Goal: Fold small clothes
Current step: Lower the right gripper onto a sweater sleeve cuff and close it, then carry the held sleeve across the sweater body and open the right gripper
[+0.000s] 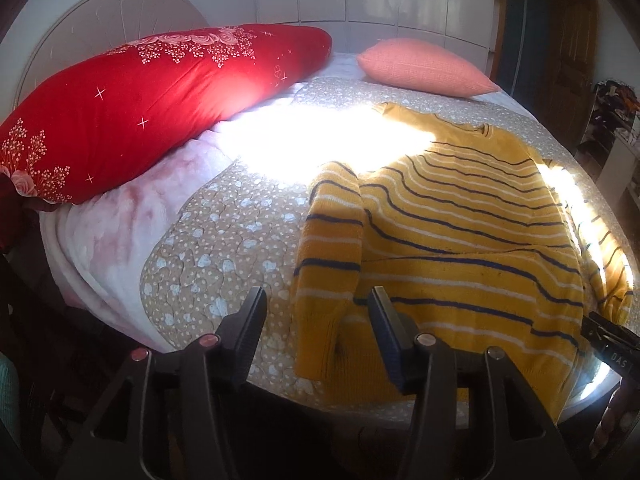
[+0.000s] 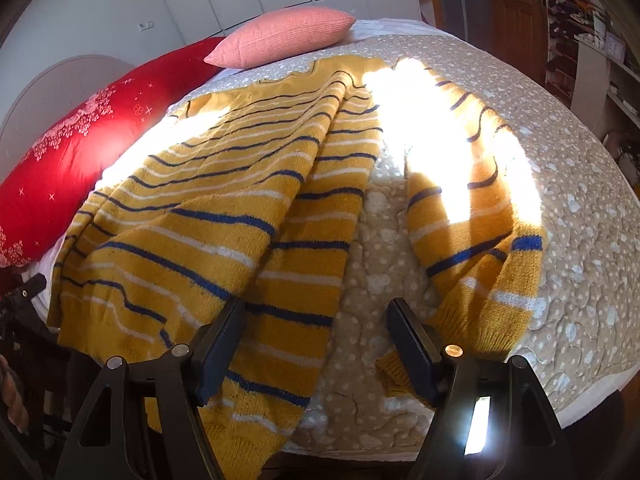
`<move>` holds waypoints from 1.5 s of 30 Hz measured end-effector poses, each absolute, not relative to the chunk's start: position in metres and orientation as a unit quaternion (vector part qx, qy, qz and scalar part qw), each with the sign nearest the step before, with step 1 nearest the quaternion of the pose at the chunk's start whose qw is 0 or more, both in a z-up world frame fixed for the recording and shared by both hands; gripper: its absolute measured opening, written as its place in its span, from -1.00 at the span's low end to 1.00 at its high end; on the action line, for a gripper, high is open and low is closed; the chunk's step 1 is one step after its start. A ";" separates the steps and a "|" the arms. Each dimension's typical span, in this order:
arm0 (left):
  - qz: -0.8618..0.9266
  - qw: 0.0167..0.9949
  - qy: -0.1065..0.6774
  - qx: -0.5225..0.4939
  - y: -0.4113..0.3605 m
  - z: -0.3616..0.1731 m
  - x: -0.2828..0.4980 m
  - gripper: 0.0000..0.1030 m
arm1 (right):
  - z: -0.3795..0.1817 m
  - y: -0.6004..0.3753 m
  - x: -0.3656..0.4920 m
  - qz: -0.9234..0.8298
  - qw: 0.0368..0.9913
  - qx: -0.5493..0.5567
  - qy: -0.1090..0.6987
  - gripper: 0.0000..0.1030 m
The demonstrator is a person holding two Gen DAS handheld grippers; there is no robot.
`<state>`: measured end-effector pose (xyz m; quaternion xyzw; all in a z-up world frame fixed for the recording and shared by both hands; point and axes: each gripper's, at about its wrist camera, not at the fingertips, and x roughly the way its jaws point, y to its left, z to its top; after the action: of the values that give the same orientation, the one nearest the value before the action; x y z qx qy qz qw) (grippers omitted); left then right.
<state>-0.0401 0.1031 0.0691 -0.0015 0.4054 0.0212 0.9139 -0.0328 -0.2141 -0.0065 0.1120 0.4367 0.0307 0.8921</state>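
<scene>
A mustard-yellow knitted sweater with navy and white stripes [image 1: 460, 232] lies spread across a bed under a beige quilted bedspread dotted with pale hearts [image 1: 208, 248], its hem toward the near edge and its collar away toward the pillows.

The left gripper [image 1: 316, 300] hangs over the near edge, its black fingers [image 1: 250, 328] apart with nothing pressed between them. One sleeve, doubled back onto the sweater's body, lies straight ahead in the gap between these fingers, its ribbed cuff nearest them; I cannot tell whether either finger touches the knit. Bare bedspread runs out to the left of the left finger, and the sweater's body spreads to the right of the right one.

The right gripper [image 2: 316, 320] also has its fingers [image 2: 412, 348] standing apart, clamped on nothing. The sweater's side edge and hem drape past its left finger, a strip of bare bedspread shows through the gap, and the other sleeve lies ahead of and beside the right finger, its ribbed cuff just by the pad. A hard patch of sunlight washes out that sleeve's upper part.

Well beyond the fingers, a long red satin pillow with a pink floral print [image 1: 152, 104] rests to the far left against a white rounded headboard [image 1: 108, 16]. A salmon-pink woven cushion [image 1: 424, 66] sits beyond the collar. Pale pink fleece blanket [image 1: 116, 224] shows under the red pillow.
</scene>
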 end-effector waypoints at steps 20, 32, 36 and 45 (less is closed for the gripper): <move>-0.015 0.921 0.389 0.004 0.067 0.093 -0.056 0.22 | 0.029 -0.329 -0.066 -0.092 0.911 0.146 0.374 0.72; -0.013 0.919 0.393 0.011 0.065 0.091 -0.058 0.31 | 0.033 -0.418 -0.053 -0.277 0.872 0.111 0.387 -0.76; -0.014 0.917 0.399 0.008 0.061 0.086 -0.056 0.31 | 0.052 -0.437 -0.079 -0.273 0.873 0.181 0.361 -0.23; -0.042 0.915 0.402 0.014 0.046 0.085 -0.060 0.35 | 0.022 -0.324 -0.038 0.022 0.887 0.239 0.394 0.17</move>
<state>-0.0596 0.0461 0.0849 0.0139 0.4018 -0.0415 0.9147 -0.0383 -0.3237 0.0223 0.2395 0.3936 0.0222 0.8873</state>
